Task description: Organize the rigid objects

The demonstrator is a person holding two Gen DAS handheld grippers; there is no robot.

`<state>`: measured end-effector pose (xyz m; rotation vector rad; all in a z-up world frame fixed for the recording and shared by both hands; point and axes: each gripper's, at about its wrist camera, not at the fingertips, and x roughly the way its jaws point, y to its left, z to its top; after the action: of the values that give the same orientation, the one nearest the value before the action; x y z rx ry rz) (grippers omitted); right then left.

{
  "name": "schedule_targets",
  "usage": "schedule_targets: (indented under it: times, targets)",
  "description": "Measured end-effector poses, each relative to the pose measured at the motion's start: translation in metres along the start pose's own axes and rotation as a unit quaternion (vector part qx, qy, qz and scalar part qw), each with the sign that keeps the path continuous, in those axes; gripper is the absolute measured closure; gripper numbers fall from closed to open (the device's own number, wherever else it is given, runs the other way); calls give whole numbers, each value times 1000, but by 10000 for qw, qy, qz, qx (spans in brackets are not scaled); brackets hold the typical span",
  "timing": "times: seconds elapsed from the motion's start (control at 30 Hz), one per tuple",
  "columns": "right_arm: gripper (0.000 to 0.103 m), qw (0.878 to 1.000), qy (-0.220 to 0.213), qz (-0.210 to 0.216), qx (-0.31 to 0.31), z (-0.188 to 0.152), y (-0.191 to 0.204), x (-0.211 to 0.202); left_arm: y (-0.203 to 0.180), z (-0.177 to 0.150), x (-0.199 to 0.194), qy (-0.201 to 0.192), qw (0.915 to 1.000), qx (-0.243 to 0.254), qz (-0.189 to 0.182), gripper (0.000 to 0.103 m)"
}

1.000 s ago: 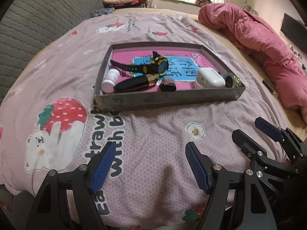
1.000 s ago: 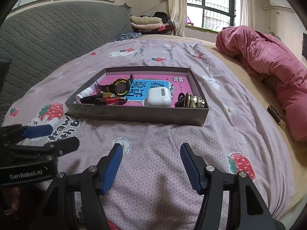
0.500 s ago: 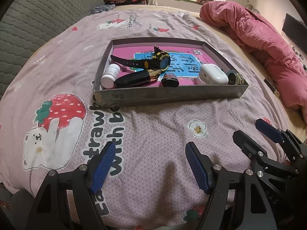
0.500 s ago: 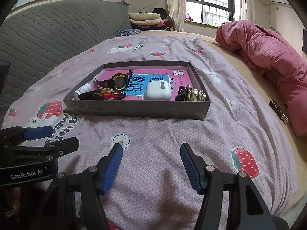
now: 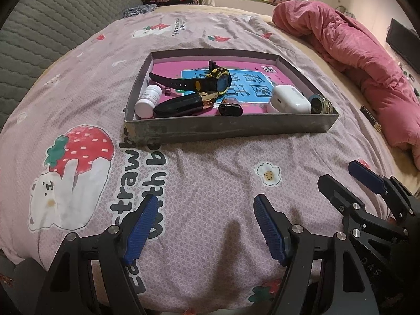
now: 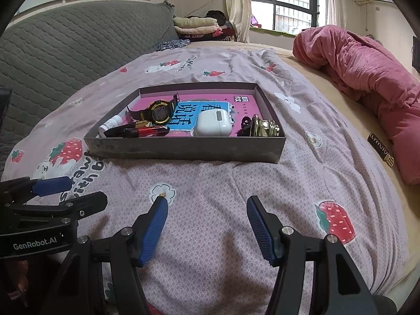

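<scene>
Shallow grey tray point(image 5: 228, 131) on a strawberry-print bedspread point(image 5: 210, 178) holds a watch point(image 5: 210, 82), white earbud case point(image 5: 288, 99) and pill bottle point(image 5: 147, 101); left gripper point(image 5: 206, 225) and right gripper point(image 6: 207, 225) hover nearby, both spread wide and empty

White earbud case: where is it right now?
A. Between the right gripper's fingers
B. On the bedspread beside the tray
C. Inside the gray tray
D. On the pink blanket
C: the white earbud case lies inside the gray tray, between the watch and the gold object.
</scene>
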<state>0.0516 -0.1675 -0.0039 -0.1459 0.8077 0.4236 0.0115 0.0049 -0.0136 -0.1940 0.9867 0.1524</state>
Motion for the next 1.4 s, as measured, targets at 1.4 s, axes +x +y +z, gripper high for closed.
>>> schedule_targets:
  times: [1.4]
  targets:
    - [41,9999,-89,100,63,3,0,-3,6,0,3,15,9996,-135,237,27]
